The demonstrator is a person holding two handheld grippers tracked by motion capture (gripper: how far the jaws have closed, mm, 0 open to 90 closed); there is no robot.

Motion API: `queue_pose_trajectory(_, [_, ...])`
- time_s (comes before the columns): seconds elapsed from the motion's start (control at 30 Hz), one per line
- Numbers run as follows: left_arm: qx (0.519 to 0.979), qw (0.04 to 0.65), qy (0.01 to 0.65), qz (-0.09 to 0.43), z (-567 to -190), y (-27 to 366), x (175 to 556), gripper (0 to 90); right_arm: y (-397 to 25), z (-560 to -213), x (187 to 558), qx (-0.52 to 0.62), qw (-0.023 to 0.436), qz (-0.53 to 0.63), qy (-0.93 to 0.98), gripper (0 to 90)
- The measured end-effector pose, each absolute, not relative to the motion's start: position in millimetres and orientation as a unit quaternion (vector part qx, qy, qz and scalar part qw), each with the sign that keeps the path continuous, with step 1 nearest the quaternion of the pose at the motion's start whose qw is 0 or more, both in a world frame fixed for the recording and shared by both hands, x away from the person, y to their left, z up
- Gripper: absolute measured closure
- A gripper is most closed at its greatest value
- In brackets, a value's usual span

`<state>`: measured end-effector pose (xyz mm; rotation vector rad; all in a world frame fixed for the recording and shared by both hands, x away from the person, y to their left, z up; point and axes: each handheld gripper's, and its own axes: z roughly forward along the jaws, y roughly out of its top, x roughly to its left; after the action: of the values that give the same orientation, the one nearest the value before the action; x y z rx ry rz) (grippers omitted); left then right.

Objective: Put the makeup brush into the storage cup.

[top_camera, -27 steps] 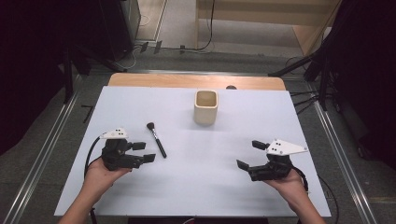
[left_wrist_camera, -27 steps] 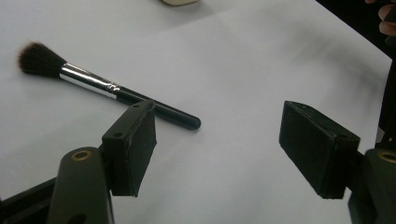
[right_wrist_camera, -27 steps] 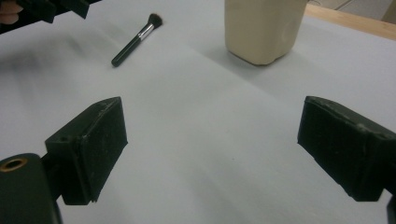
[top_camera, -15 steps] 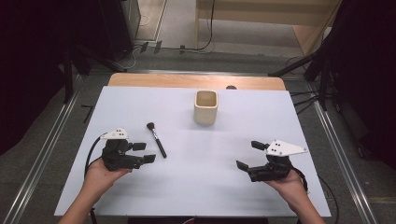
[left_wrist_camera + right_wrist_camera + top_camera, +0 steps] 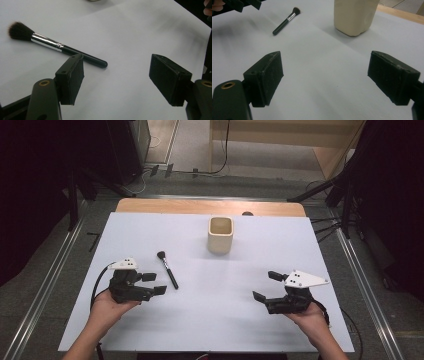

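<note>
On the white table (image 5: 210, 320), a makeup brush (image 5: 167, 269) lies flat at the left-centre, its dark bristle head toward the far side and its black handle pointing back toward the person, with a silver ferrule between the two. The left gripper (image 5: 154, 283) is held in the person's left hand (image 5: 107, 307) just beside the brush's handle end, jaws spread wide with nothing between them; in the left gripper view the brush (image 5: 57, 46) lies apart from the jaws, and one jaw hides part of the handle (whether that jaw touches it cannot be told). A beige square cup (image 5: 220, 234), open at the top and upright, stands toward the far middle of the table, well apart from the brush and from both grippers. The right gripper (image 5: 267, 285) is held in the right hand (image 5: 312, 317) at the near right, its jaws likewise spread and holding nothing, with a grey three-cornered plate on top. In the right gripper view bare table lies between its jaws, the cup (image 5: 354, 16) stands farther off ahead, and the brush (image 5: 286, 21) lies off to the upper left. A wooden strip (image 5: 210, 206) shows along the table's far edge, and dark cables (image 5: 200, 170) trail over the floor beyond.
</note>
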<state>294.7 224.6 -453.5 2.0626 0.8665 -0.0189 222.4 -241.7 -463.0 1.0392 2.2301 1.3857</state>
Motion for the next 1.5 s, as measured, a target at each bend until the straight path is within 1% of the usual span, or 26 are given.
queue_pose_trajectory(0.5, [0.829, 0.441, 0.344, -0.004, -453, 225, 294, 28.7, -242, -463, 222, 0.364, 0.156, 0.49, 0.777, 14.1])
queue_pose_trajectory(0.7, [0.823, 0.451, 0.346, 0.003, -451, 228, 292, 28.7, -243, -463, 222, 0.365, 0.153, 0.492, 0.776, 14.1])
queue_pose_trajectory(0.73, [0.822, 0.457, 0.341, 0.013, -450, 228, 291, 28.7, -243, -463, 222, 0.366, 0.151, 0.494, 0.774, 14.2])
queue_pose_trajectory(0.9, [0.821, 0.457, 0.343, 0.018, -451, 228, 291, 28.4, -244, -463, 222, 0.367, 0.153, 0.494, 0.773, 14.2])
queue_pose_trajectory(1.17, [0.823, 0.455, 0.339, 0.036, -453, 221, 292, 27.6, -242, -462, 222, 0.366, 0.156, 0.5, 0.769, 14.2])
queue_pose_trajectory(1.5, [0.82, 0.454, 0.346, 0.033, -457, 213, 296, 27.3, -239, -462, 222, 0.358, 0.155, 0.506, 0.77, 14.2])
